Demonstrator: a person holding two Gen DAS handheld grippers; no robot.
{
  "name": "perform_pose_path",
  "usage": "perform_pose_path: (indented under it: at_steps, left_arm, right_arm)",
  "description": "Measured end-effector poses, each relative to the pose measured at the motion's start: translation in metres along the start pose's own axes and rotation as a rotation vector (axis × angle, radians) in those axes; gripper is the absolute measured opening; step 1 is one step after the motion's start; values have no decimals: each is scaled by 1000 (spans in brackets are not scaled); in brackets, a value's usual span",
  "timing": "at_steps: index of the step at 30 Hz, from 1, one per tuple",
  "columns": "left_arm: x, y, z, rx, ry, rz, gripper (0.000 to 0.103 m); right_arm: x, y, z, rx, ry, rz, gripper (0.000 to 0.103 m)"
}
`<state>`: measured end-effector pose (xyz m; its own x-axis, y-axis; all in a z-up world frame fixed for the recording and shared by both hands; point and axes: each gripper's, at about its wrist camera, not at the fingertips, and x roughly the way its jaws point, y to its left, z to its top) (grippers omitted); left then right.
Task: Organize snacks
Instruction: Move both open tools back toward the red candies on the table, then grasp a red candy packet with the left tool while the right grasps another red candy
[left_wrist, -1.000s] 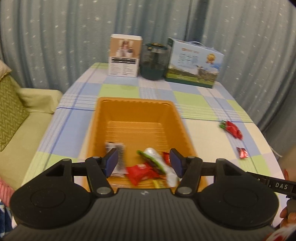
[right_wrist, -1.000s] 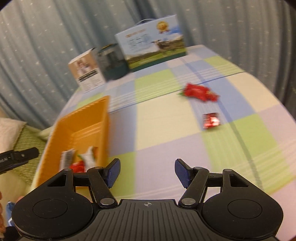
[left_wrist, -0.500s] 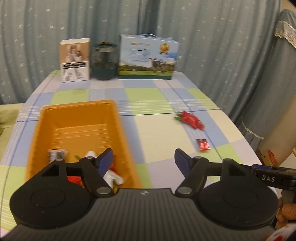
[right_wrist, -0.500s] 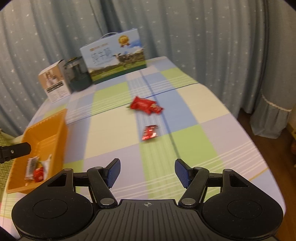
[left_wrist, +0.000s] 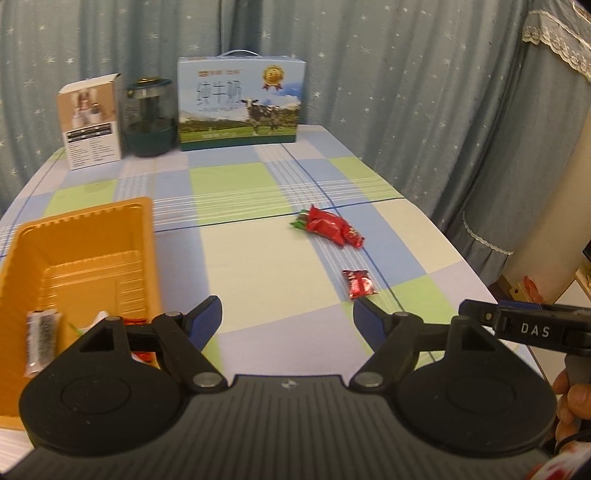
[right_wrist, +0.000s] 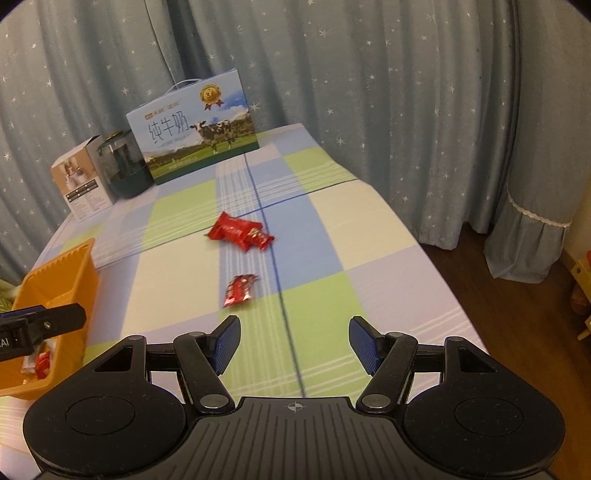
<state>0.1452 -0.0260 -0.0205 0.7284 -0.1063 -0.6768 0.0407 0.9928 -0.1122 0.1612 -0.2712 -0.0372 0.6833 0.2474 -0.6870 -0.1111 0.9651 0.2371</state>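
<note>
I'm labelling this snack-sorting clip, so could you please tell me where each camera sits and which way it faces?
Left wrist: on the left gripper, facing down the table; shows the orange bin, its open fingers, the person's hand.
Right wrist: on the right gripper, facing the far end; open fingers.
Shared: large red packet, small red packet, milk box.

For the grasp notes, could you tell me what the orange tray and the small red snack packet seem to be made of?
Orange tray: likely thin moulded plastic, semi-glossy, with ribbed walls and floor. Small red snack packet: probably shiny plastic or foil film, crinkled, with bright glints and crimped ends.
</note>
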Motion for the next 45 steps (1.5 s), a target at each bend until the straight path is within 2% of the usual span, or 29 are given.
perform_pose_path:
  at_steps: [9,14,21,28,32,34,37,45]
  left_arm:
    - [41,-28,6,16,5,-43,76]
    - [70,-39,5,29,18,-66,72]
    - [110,-51,3,23,38,-113,56]
    - [143,-63,0,37,50,-130,43]
    - [157,-71,-1,90,46,-120,41]
    - [164,-72,-2,104,61,-116,34]
    - [167,-71,-2,116,61,-104,26]
    - [157,-58,-1,97,42,-94,23]
  right_arm:
    - [33,-20,21,-42,-23,-1,65]
    - [55,-28,30,-49,-18,2,65]
    - [74,-33,41,-66,-34,-20,65]
    - [76,-35,46,-77,-51,-44,65]
    - [77,-39,47,-56,-45,-47,65]
    - [78,-39,47,-52,-43,-44,65]
    - [79,-38,48,-57,-41,-41,65]
    - [89,-29,49,-96,-29,-1,65]
